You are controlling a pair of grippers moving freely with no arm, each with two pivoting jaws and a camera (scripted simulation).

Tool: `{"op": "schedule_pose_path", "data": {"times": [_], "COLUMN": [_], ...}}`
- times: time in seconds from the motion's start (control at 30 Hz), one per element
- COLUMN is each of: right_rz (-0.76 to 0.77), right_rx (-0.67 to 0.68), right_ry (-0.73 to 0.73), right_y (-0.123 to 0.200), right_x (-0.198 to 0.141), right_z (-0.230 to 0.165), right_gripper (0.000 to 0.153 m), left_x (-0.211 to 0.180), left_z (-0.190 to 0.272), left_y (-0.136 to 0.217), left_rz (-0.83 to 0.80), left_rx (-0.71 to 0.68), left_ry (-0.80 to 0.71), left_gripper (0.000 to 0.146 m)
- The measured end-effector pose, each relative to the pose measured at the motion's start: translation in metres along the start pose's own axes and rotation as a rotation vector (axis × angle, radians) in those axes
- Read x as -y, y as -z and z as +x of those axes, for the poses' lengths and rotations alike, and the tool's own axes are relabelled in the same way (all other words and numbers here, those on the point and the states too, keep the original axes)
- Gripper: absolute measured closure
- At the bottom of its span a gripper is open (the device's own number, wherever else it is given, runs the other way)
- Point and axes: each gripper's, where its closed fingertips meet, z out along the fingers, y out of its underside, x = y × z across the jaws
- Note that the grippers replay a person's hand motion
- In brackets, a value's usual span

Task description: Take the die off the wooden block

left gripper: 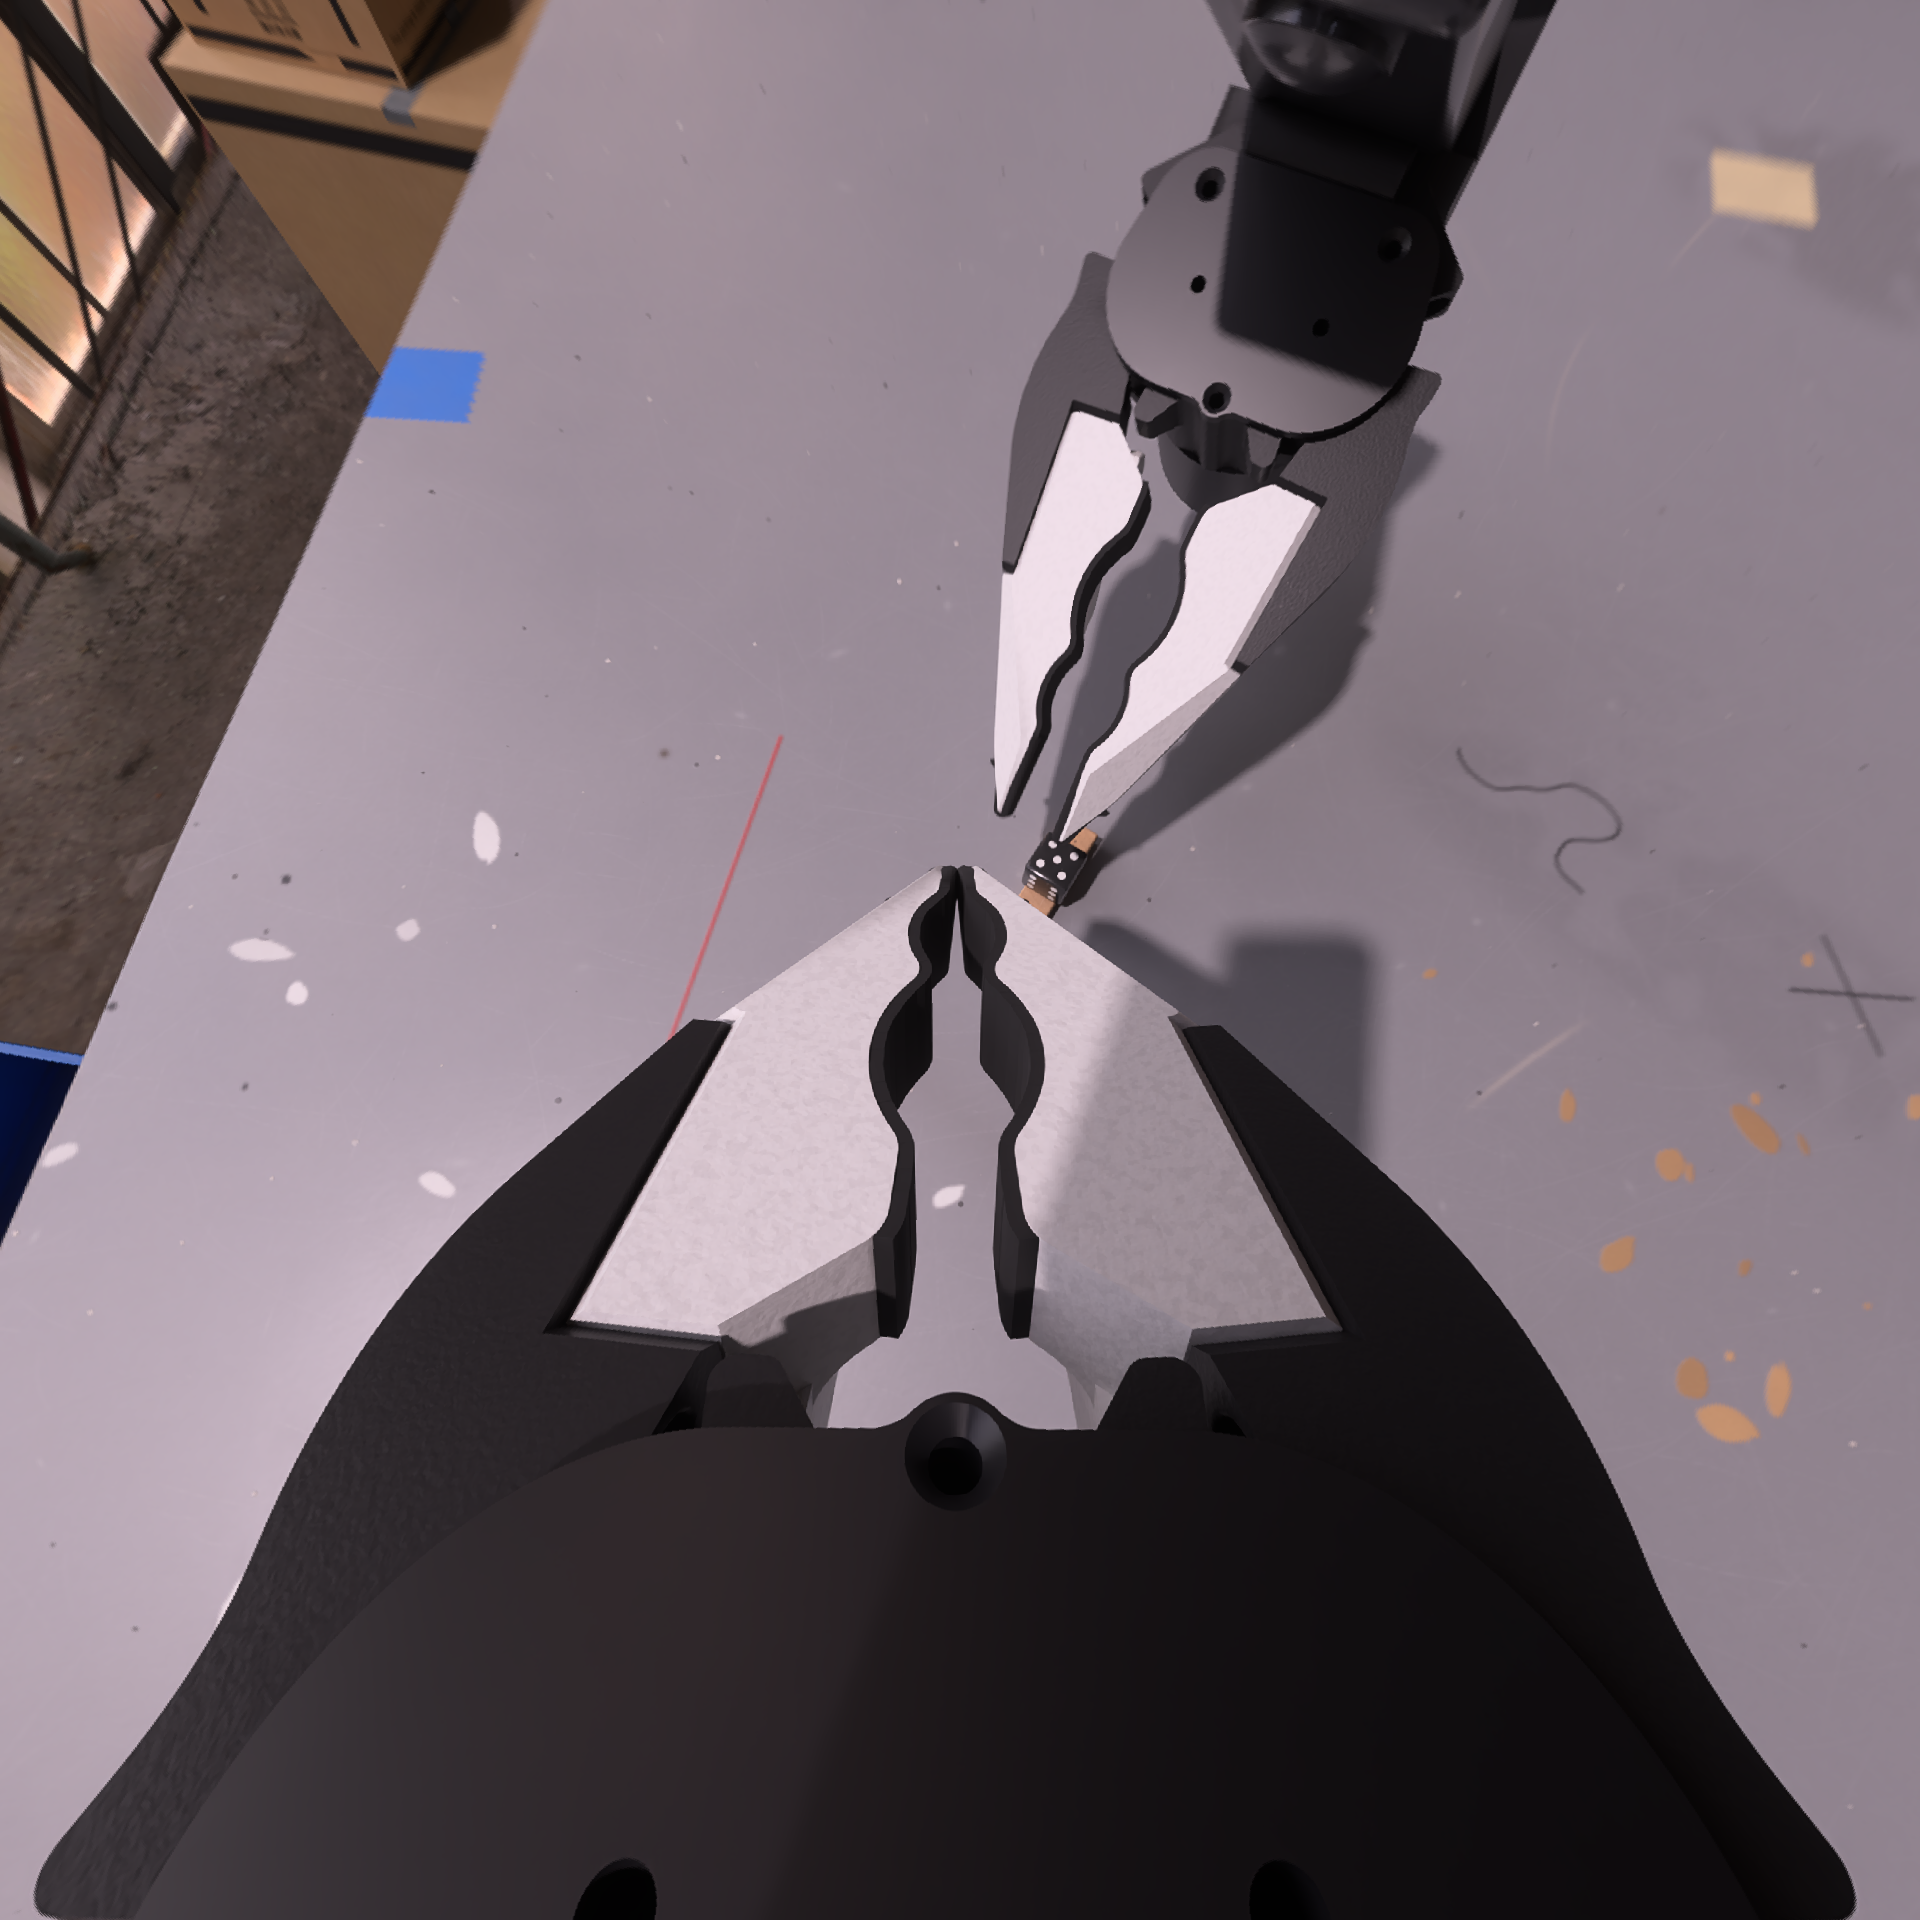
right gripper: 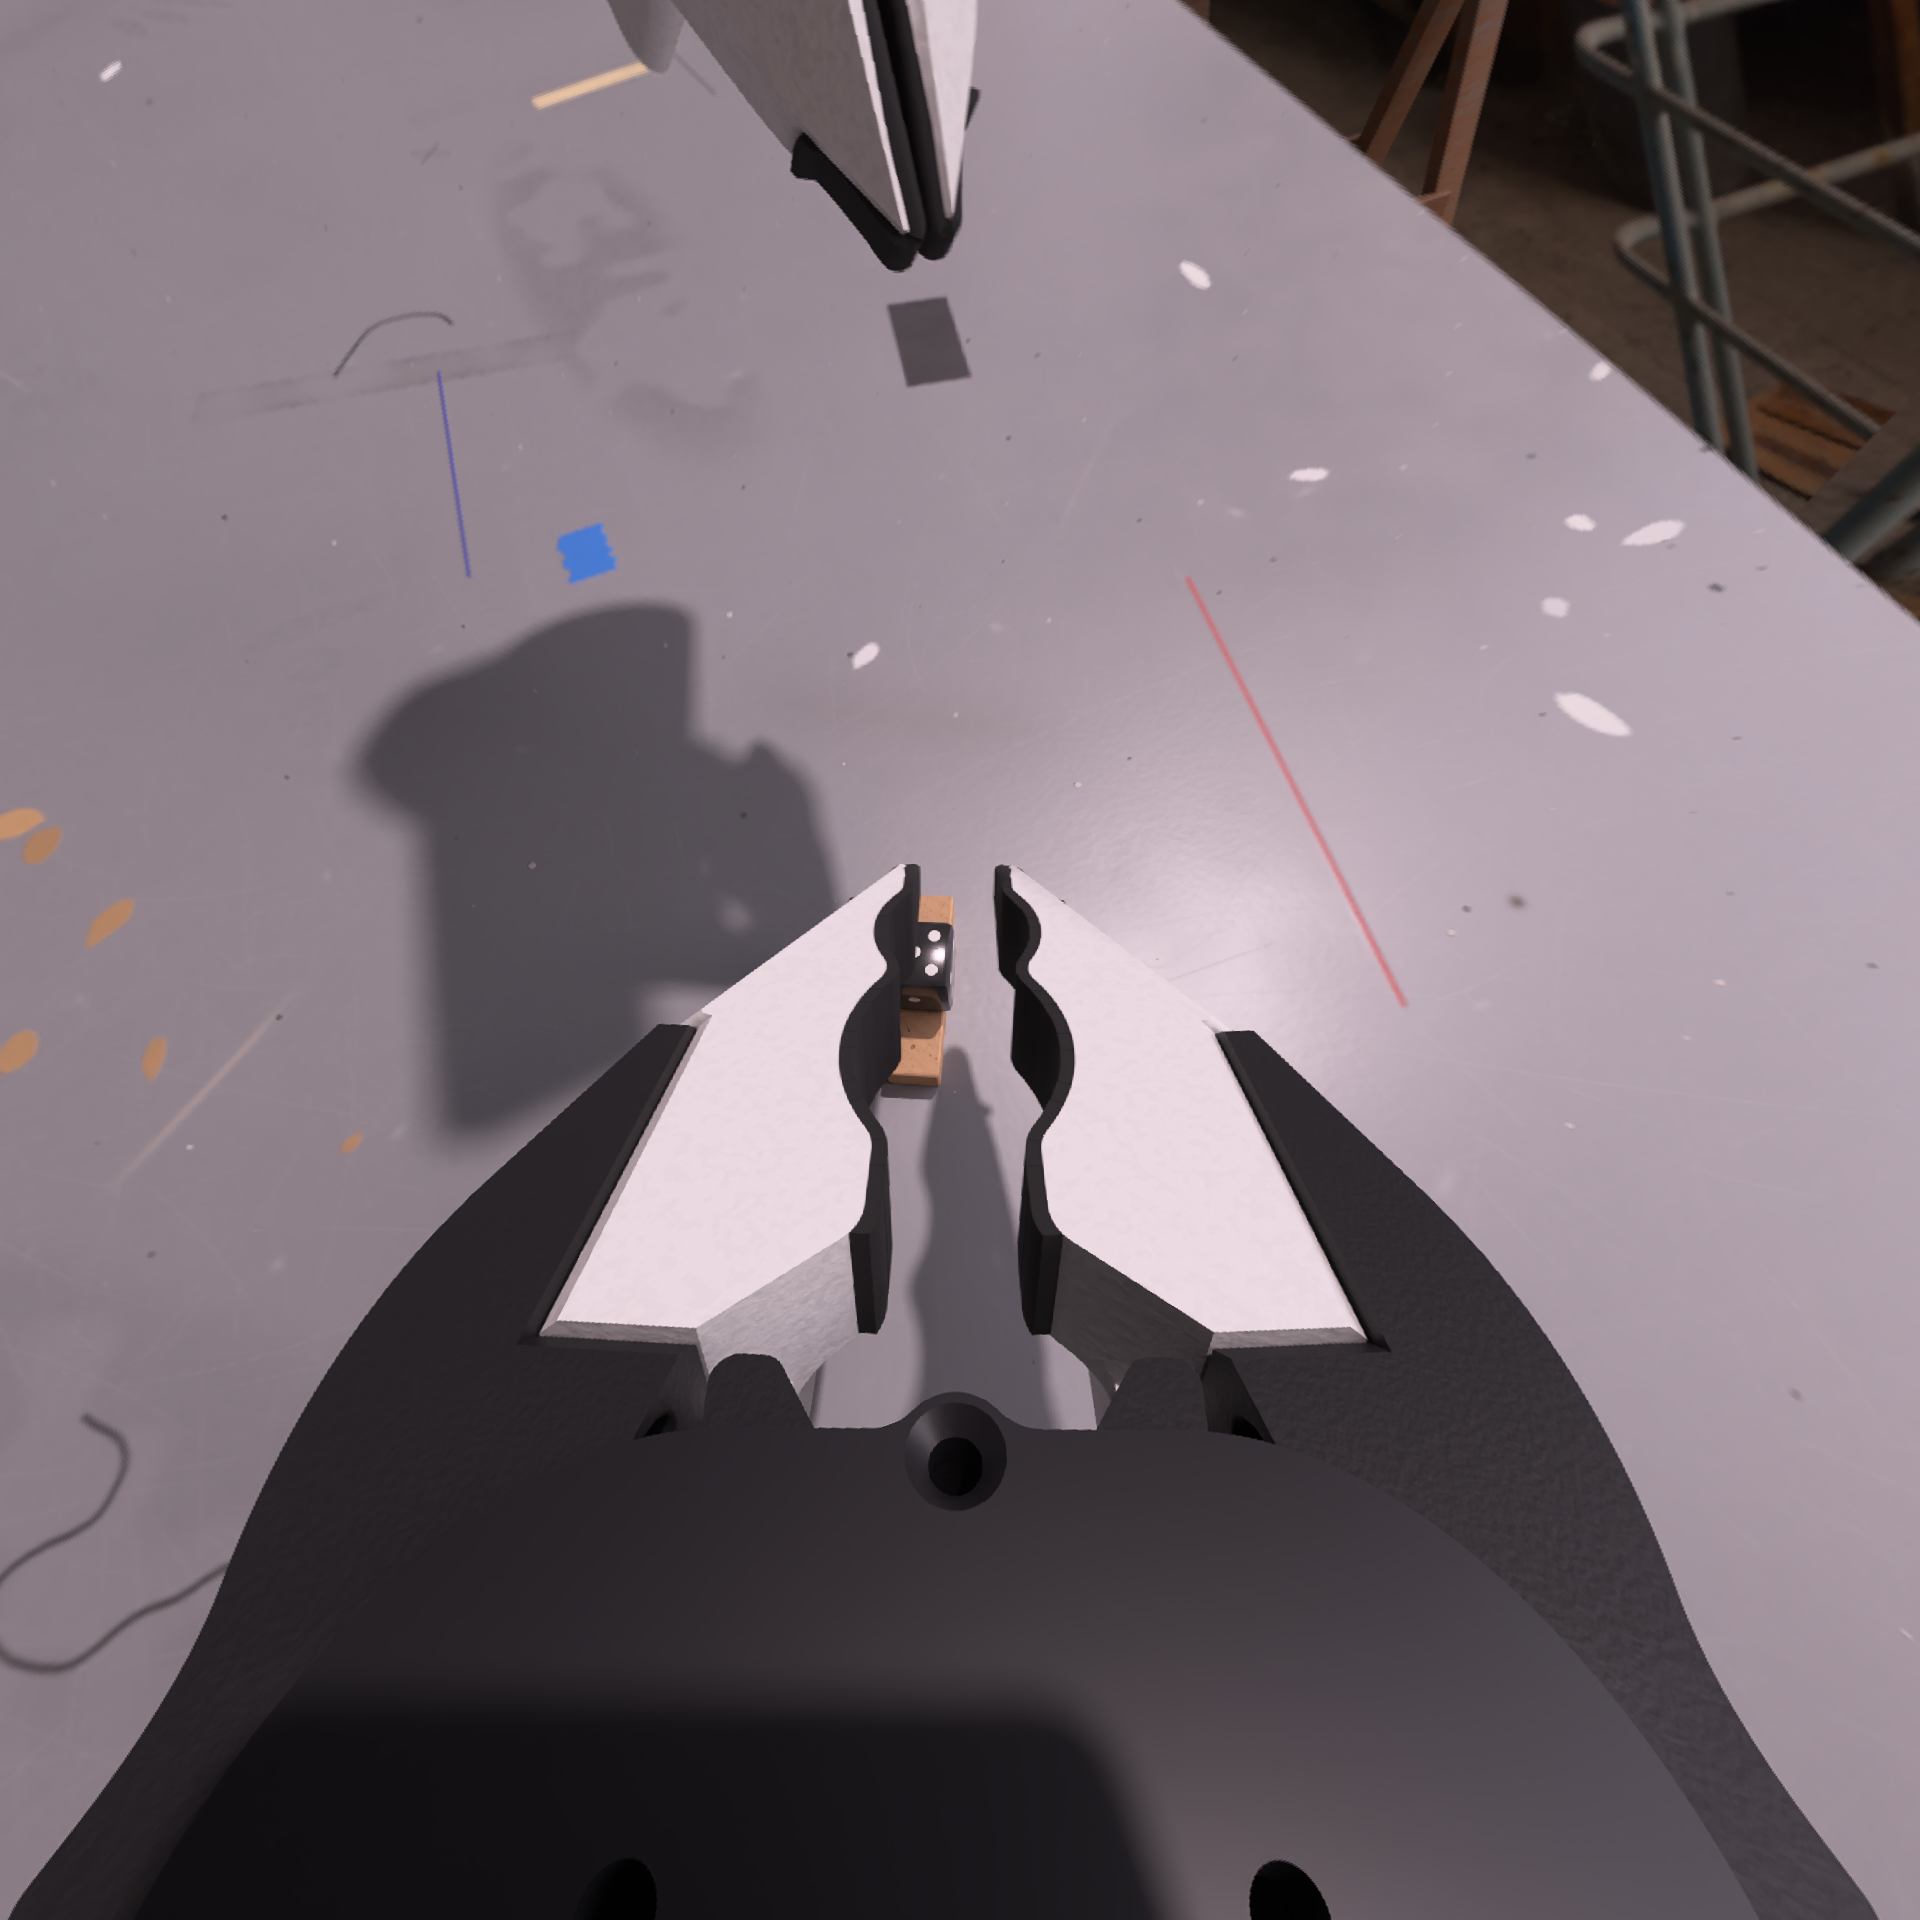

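Note:
A small black die (left gripper: 1058,862) with white pips sits on a thin wooden block (left gripper: 1039,896) that lies flat on the grey table (left gripper: 623,623). In the right wrist view the die (right gripper: 932,961) and the block (right gripper: 918,1055) show between my right gripper's fingers, close to the left finger, which hides part of them. My right gripper (right gripper: 956,873) is open and holds nothing; it also shows in the left wrist view (left gripper: 1044,812), tips just over the die. My left gripper (left gripper: 956,873) is shut and empty, beside the die; it also shows in the right wrist view (right gripper: 914,244).
The table's edge runs along the left of the left wrist view, with cardboard boxes (left gripper: 312,62) and floor beyond. Blue tape (left gripper: 426,384) and a red line (left gripper: 727,883) mark the table. In the right wrist view, metal frames (right gripper: 1714,260) stand past the table's right edge.

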Motion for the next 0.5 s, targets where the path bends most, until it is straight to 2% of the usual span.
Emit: {"op": "schedule_pose_path", "data": {"times": [0.2, 0.27, 0.37, 0.5], "right_rz": [0.032, 0.066, 0.079, 0.046], "right_rx": [-0.079, -0.12, -0.173, -0.209], "right_ry": [-0.028, -0.035, -0.041, -0.038], "right_y": [0.034, 0.052, 0.072, 0.077], "right_x": [0.017, 0.023, 0.024, 0.017], "right_z": [0.007, 0.01, 0.012, 0.007], "right_gripper": [0.121, 0.128, 0.129, 0.13], "left_x": [-0.005, -0.013, -0.03, -0.06], "left_z": [-0.008, -0.011, -0.015, -0.019], "left_y": [0.034, 0.047, 0.063, 0.077], "left_rz": [0.128, 0.173, 0.217, 0.243], "left_rx": [0.027, 0.038, 0.051, 0.09], "left_ry": [0.115, 0.185, 0.302, 0.409], "left_gripper": [0.146, 0.146, 0.146, 0.146]}}
